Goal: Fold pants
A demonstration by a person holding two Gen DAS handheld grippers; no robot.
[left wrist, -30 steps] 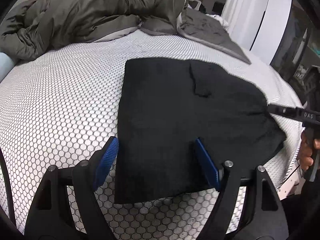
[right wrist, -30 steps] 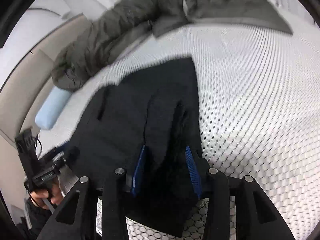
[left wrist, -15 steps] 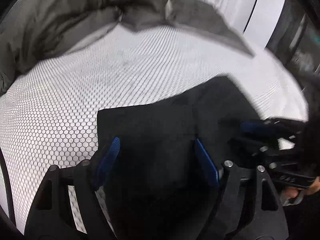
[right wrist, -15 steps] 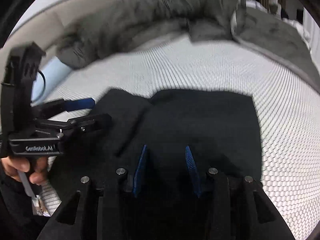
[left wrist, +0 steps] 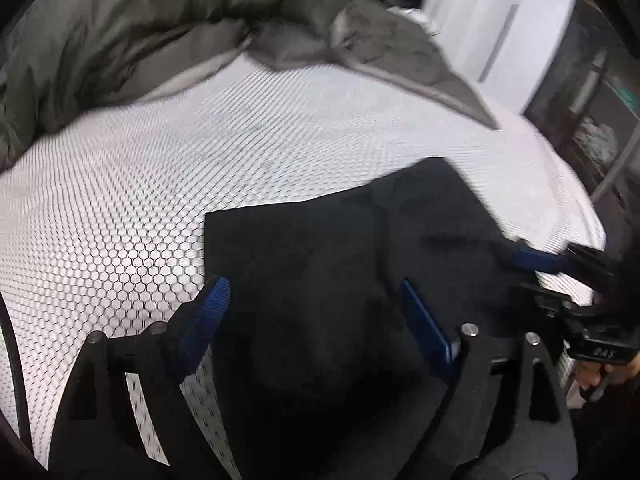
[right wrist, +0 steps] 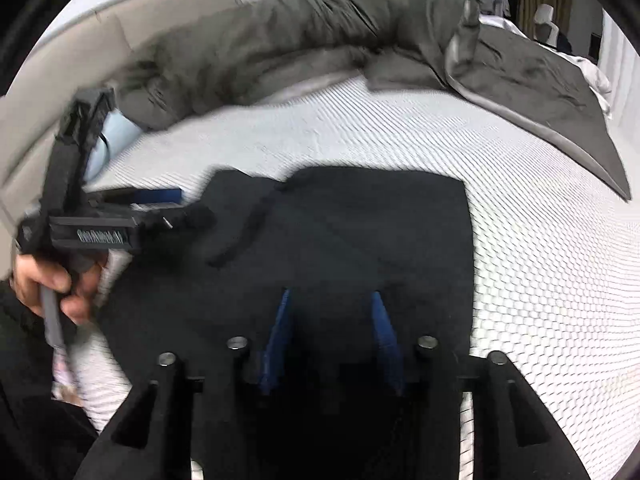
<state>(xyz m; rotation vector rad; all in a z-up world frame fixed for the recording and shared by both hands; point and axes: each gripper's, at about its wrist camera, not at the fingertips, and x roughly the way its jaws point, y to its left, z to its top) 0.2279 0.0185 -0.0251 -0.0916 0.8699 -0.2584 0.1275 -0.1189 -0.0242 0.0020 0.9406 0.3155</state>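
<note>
Covering most of both views, the bed [left wrist: 120, 208] wears a white sheet printed with small black hexagons. A rumpled olive-grey duvet [left wrist: 132, 28] is heaped along its far side, one flat corner reaching out over the sheet. A pale blue pillow [right wrist: 114, 136] peeks from under the duvet near the beige headboard [right wrist: 80, 52].

The black pants [left wrist: 320, 264] lie folded into a flat block on the near part of the bed, edges fairly square, with a seam or pocket slit showing across the top layer in the right wrist view.

The left gripper [left wrist: 316, 316] hangs over the near left part of the pants with its blue-padded fingers [left wrist: 208, 312] spread wide; they have just been opening and nothing is pinched between them, though cloth lies beneath. The right gripper [right wrist: 330, 332] hovers over the pants too, its fingers [right wrist: 280, 332] partly apart, also just opening, gripping nothing that can be seen.

A bare hand [right wrist: 44, 280] holds the left gripper's handle. Pale lettering runs along that gripper's side bar, too blurred to read. On the other gripper's body, seen from the left wrist, are marks like "0AS".
</note>
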